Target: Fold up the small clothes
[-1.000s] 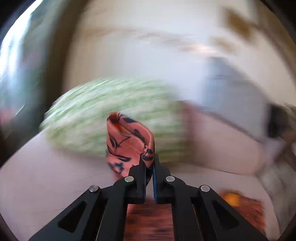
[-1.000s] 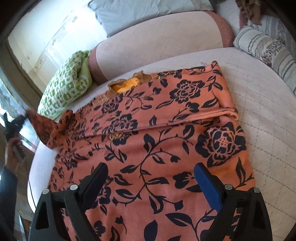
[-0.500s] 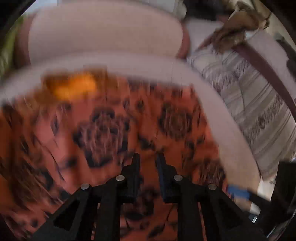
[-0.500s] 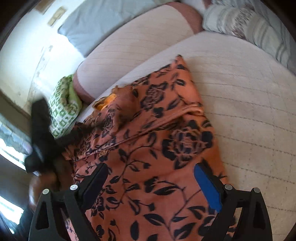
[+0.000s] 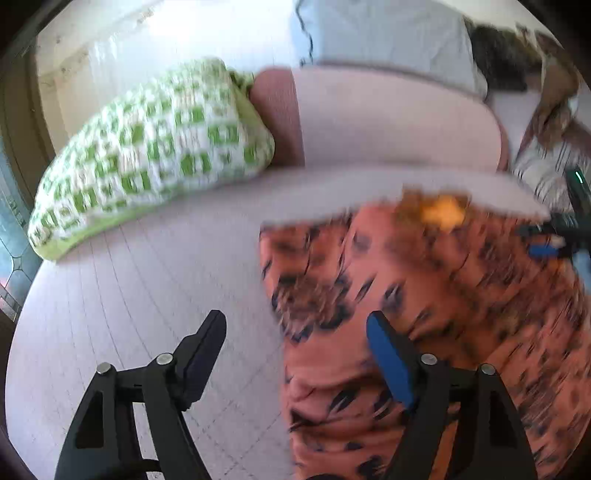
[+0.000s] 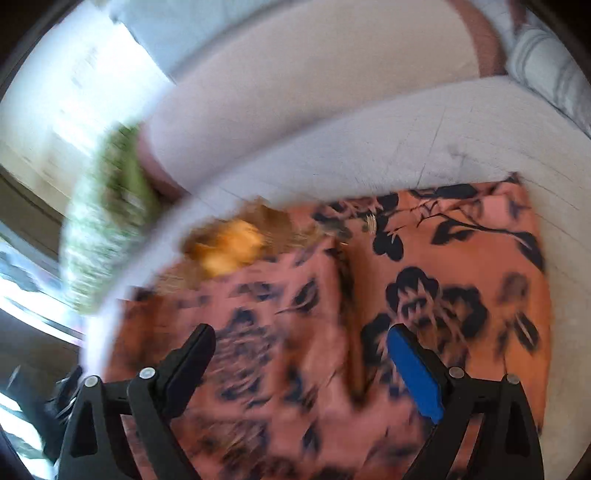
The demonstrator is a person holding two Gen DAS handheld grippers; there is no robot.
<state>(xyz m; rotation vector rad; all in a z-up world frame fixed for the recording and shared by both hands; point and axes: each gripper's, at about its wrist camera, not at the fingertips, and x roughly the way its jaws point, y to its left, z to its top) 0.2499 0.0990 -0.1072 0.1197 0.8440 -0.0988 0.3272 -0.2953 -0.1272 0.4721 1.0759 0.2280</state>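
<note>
The orange floral garment (image 6: 461, 280) is lying spread out on the pale quilted bed (image 5: 140, 280), with a fold running down its middle in the right wrist view, so one layer sits doubled over the other. There's a yellowish-brown trimmed bit (image 6: 229, 247) at its far edge, near the big pale bolster (image 5: 388, 122). Both views are pretty smeared, so the finer print is mush.

Left hand-held gripper (image 5: 295, 354): its jaws have just been opening and now stand wide apart with nothing pinched between them. The black finger (image 5: 203, 350) hangs over bare bed, the blue-padded one over the garment's left edge, so that edge runs right between them.

Right hand-held gripper (image 6: 301, 365): also spread wide, gripping nothing, hovering above the cloth with the fold line roughly between its fingers. You can catch it at the right edge of the left wrist view too.

A green-and-white checked pillow (image 5: 147, 147) sits at the left end of the bolster, a pale blue pillow (image 5: 388, 33) is behind it, and striped bedding (image 6: 554, 70) is off to the right.
</note>
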